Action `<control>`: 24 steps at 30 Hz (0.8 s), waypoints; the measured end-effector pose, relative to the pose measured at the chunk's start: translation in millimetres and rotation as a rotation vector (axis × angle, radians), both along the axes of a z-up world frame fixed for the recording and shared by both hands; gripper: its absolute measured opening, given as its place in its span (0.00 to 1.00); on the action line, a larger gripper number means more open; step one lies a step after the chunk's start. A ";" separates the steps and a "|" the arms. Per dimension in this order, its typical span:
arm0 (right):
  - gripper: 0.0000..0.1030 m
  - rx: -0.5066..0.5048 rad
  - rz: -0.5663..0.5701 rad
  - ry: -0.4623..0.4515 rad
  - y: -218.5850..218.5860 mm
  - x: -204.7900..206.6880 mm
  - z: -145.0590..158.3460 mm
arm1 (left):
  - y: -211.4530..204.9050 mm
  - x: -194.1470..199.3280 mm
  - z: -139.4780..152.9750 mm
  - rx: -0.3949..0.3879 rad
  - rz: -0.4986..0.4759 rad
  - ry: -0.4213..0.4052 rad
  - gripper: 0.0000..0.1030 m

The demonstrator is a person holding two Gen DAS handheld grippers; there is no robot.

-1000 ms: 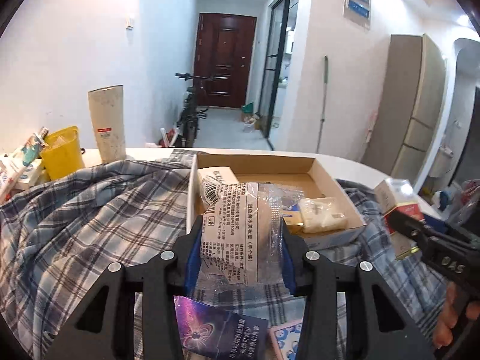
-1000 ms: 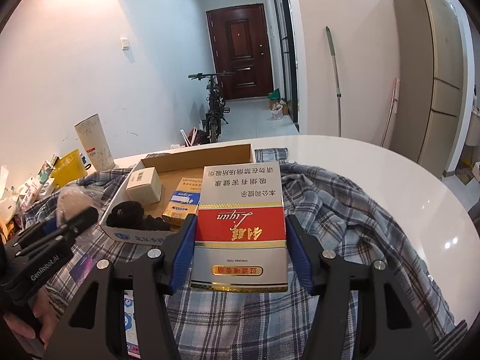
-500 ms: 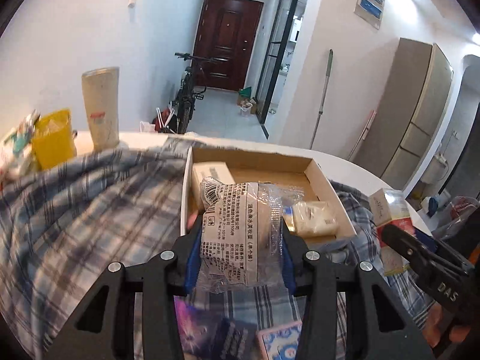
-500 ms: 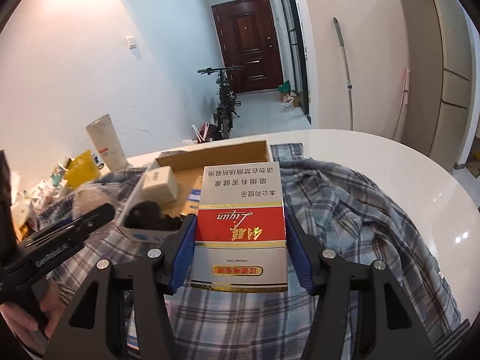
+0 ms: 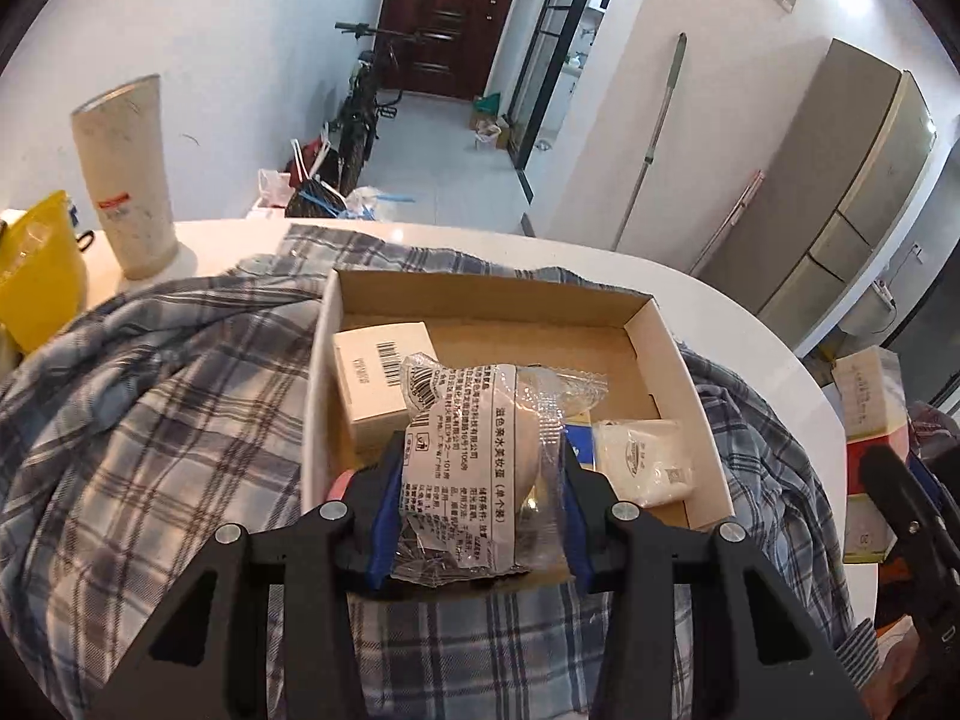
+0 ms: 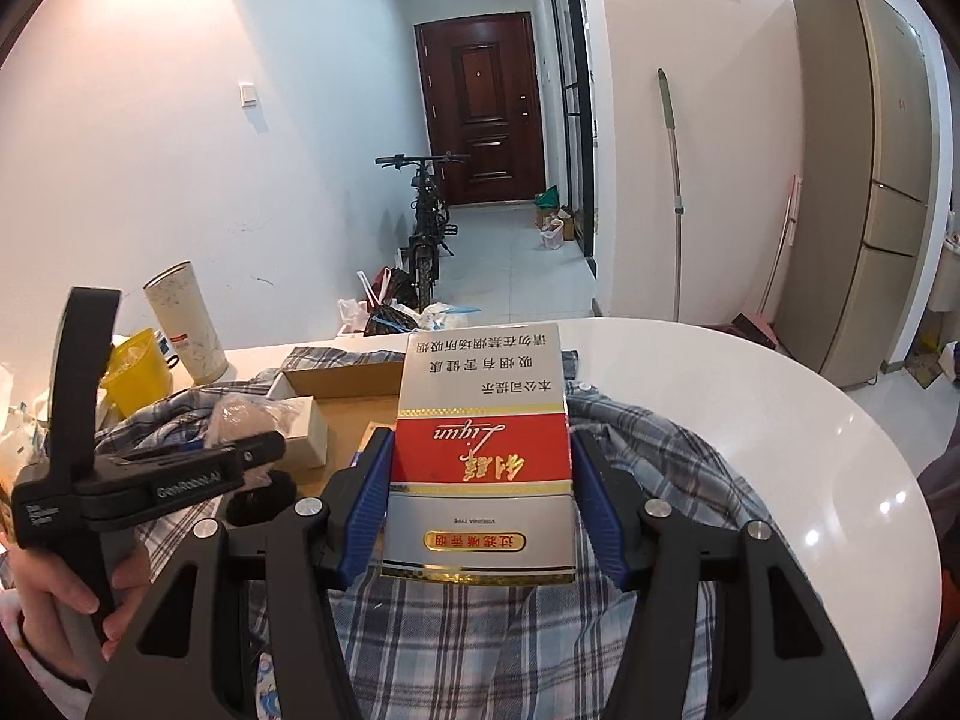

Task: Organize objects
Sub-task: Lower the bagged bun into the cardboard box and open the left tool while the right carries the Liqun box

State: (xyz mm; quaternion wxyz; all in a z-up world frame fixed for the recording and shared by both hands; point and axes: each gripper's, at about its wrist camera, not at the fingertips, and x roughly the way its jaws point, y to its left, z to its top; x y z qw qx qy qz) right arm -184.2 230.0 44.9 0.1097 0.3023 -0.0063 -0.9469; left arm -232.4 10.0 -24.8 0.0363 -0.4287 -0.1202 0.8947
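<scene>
Raised, left hand-held gripper [image 5: 477,480] carries packet [image 5: 480,474] over box [image 5: 660,330].

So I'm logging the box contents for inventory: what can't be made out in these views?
- Left wrist view: the clear wrapped packet in the left gripper covers the cardboard box near edge.
- Right wrist view: the cigarette carton in the right gripper hides the box's right half.
- The dark item is unidentifiable.
</scene>
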 end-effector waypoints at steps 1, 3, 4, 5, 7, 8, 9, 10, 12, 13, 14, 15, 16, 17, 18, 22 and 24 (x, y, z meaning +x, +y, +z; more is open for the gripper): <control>0.55 0.005 -0.003 -0.001 -0.5 -2.8 -0.5 | 0.2 -3.4 -2.9 -0.006 0.007 -0.008 0.45; 0.55 0.000 -0.006 -0.008 -0.7 -7.5 -3.5 | 0.8 -9.7 -9.8 -0.029 0.028 -0.020 0.45; 0.55 -0.006 -0.007 -0.013 0.8 -9.4 -5.6 | 0.9 -11.3 -12.7 -0.034 0.032 -0.024 0.45; 0.55 -0.007 -0.009 -0.018 1.1 -11.5 -7.5 | 1.1 -12.4 -16.2 -0.028 0.026 -0.033 0.45; 0.55 -0.001 -0.017 -0.024 2.1 -16.5 -11.8 | 1.8 -13.6 -21.3 -0.005 0.005 -0.045 0.49; 0.55 0.001 -0.022 -0.028 2.6 -18.7 -13.6 | 2.5 -13.9 -23.4 0.000 -0.003 -0.050 0.56; 0.55 -0.001 -0.025 -0.035 3.6 -21.5 -15.3 | 3.3 -14.3 -24.9 0.002 -0.009 -0.055 0.64; 0.55 -0.007 -0.025 -0.044 4.5 -24.3 -16.9 | 4.3 -14.5 -25.8 0.004 -0.011 -0.056 0.67; 0.55 -0.023 -0.026 -0.063 6.3 -28.8 -18.6 | 4.7 -14.3 -26.2 0.005 -0.007 -0.050 0.69; 0.55 -0.032 -0.027 -0.071 7.5 -31.1 -18.8 | 4.5 -14.0 -25.5 0.008 -0.005 -0.048 0.69; 0.55 -0.039 -0.029 -0.076 8.8 -32.4 -18.7 | 3.3 -12.2 -23.1 0.016 -0.004 -0.040 0.69; 0.55 -0.043 -0.031 -0.078 10.1 -33.9 -17.8 | 1.8 -9.8 -19.5 0.022 -0.002 -0.026 0.69; 0.55 -0.045 -0.032 -0.078 11.2 -35.1 -16.2 | -0.2 -7.3 -15.2 0.025 0.000 -0.008 0.69; 0.55 -0.044 -0.033 -0.076 11.6 -36.3 -14.6 | -2.7 -2.6 -8.5 0.023 0.004 0.025 0.70; 0.55 -0.042 -0.032 -0.074 10.2 -35.5 -13.8 | -4.8 2.7 -0.3 0.008 0.015 0.072 0.77; 0.55 -0.037 -0.013 -0.072 2.7 -43.4 -7.4 | -10.8 15.7 25.7 -0.123 0.078 0.256 0.86; 0.55 -0.044 0.007 -0.071 -3.4 -48.1 -5.3 | -15.5 20.3 29.3 -0.161 0.107 0.329 0.86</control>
